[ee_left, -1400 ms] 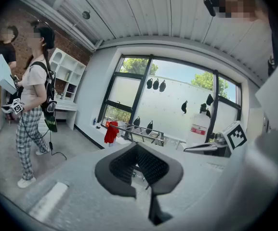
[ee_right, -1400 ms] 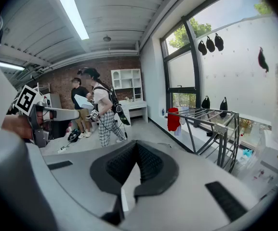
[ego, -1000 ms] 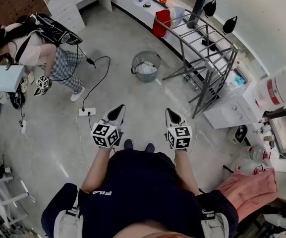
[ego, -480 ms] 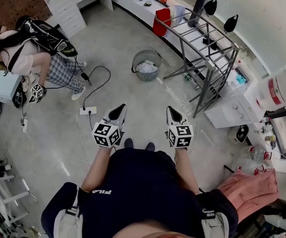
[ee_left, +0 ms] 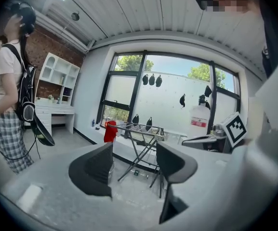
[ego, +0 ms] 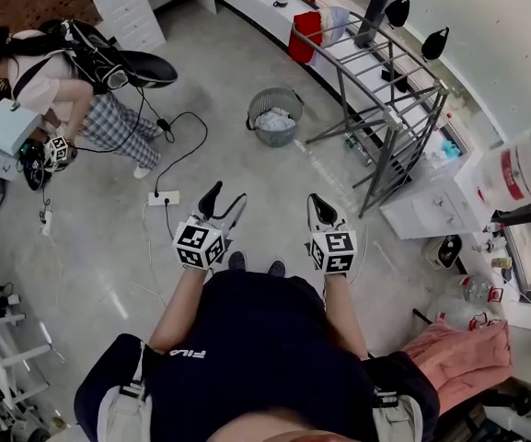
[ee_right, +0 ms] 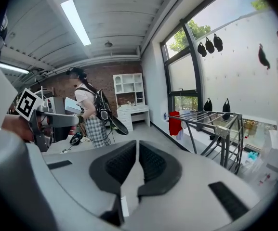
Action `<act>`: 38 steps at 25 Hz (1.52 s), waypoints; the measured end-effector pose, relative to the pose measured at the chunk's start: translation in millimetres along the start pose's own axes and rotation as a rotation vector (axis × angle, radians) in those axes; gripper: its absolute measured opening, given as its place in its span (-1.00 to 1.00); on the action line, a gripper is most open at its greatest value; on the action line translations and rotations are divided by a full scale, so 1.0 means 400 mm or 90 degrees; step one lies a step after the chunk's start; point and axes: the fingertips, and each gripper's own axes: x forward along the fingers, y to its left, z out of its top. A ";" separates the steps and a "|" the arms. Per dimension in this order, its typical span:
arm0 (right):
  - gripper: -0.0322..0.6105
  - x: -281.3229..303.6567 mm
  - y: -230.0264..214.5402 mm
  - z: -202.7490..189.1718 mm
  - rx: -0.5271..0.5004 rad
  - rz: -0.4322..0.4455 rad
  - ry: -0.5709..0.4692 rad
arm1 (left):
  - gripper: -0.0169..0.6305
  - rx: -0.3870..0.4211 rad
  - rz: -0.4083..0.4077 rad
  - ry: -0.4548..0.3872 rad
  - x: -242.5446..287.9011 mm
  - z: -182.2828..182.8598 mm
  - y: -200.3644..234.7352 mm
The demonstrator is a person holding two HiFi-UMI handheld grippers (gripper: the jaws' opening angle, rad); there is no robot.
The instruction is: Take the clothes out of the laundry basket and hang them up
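Note:
A grey laundry basket [ego: 275, 118] holding white clothes [ego: 273, 119] stands on the floor ahead of me, well beyond both grippers. To its right is a metal drying rack [ego: 385, 90] with a red garment [ego: 304, 37] hanging on its far end. The rack [ee_left: 141, 129] and the red garment [ee_left: 111, 131] also show between the left jaws. My left gripper [ego: 225, 196] [ee_left: 134, 162] is held at waist height. Its jaws have just been opening and nothing is between them. My right gripper [ego: 314, 203] [ee_right: 137, 160] is beside it, shut and empty, with the rack [ee_right: 216, 124] to its right.
A person with a backpack [ego: 81, 72] bends over at the far left, holding another gripper. A power strip with a cable [ego: 164, 197] lies on the floor in front of my left gripper. A white cabinet [ego: 431, 205] stands right of the rack. A pink cloth [ego: 458, 348] lies at the lower right.
My left gripper's jaws have gone from shut to wide open. The right gripper has stayed shut. The person at the far left has shifted a little.

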 end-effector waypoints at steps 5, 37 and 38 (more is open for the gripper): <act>-0.06 -0.002 -0.026 -0.003 0.024 0.016 -0.005 | -0.11 -0.003 0.010 -0.003 0.008 0.000 -0.013; -0.06 0.379 -0.198 0.103 0.050 0.028 0.015 | -0.12 -0.030 0.013 0.005 0.358 0.062 0.235; -0.06 0.408 -0.203 0.114 0.049 0.028 0.019 | -0.12 -0.028 0.013 0.008 0.379 0.072 0.258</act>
